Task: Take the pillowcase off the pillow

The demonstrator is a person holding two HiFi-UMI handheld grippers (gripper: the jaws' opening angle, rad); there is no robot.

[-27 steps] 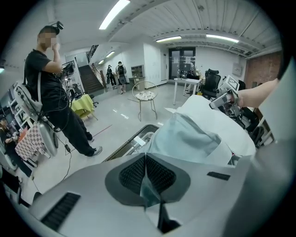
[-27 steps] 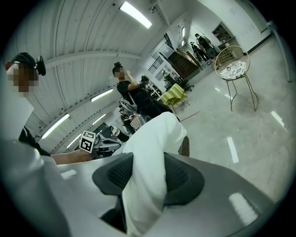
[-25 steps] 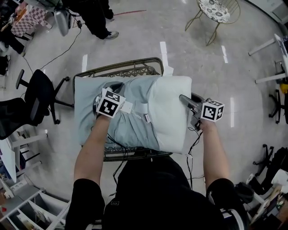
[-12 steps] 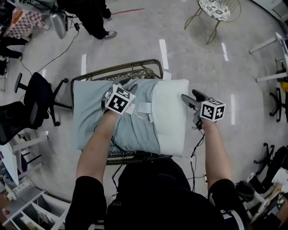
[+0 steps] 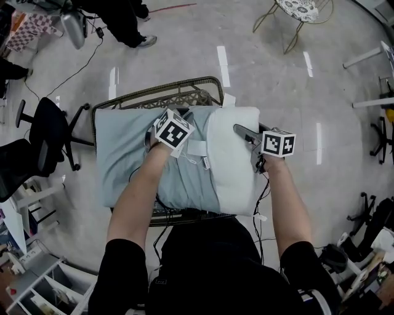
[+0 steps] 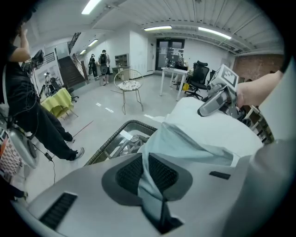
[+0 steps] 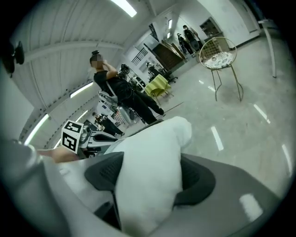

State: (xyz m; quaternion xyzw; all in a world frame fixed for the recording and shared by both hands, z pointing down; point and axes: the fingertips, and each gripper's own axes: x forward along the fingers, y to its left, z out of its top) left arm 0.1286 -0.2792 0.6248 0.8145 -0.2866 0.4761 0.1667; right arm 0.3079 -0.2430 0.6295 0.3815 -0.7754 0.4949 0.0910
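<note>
A white pillow (image 5: 233, 161) lies on a wicker table, its left part inside a pale blue pillowcase (image 5: 129, 154). My left gripper (image 5: 182, 118) sits near the case's open edge by the labels. In the left gripper view its jaws have just been closing, and the gripper (image 6: 147, 173) pinches a fold of the pillowcase (image 6: 185, 143). My right gripper (image 5: 244, 133) is at the pillow's bare right end. Its jaws have just been opening. In the right gripper view the gripper (image 7: 148, 178) straddles the end of the pillow (image 7: 157, 143), which bulges between the wide pads.
The wicker table (image 5: 161, 95) shows its rim beyond the pillow. A black office chair (image 5: 43, 132) stands at the left. A person's legs (image 5: 123, 18) are at the top left, a gold wire chair (image 5: 301, 12) at the top right. Cables hang near my body.
The left gripper has moved right along the pillowcase to its open edge and sunk onto the cloth. The right gripper has come down and left onto the pillow's bare end.
</note>
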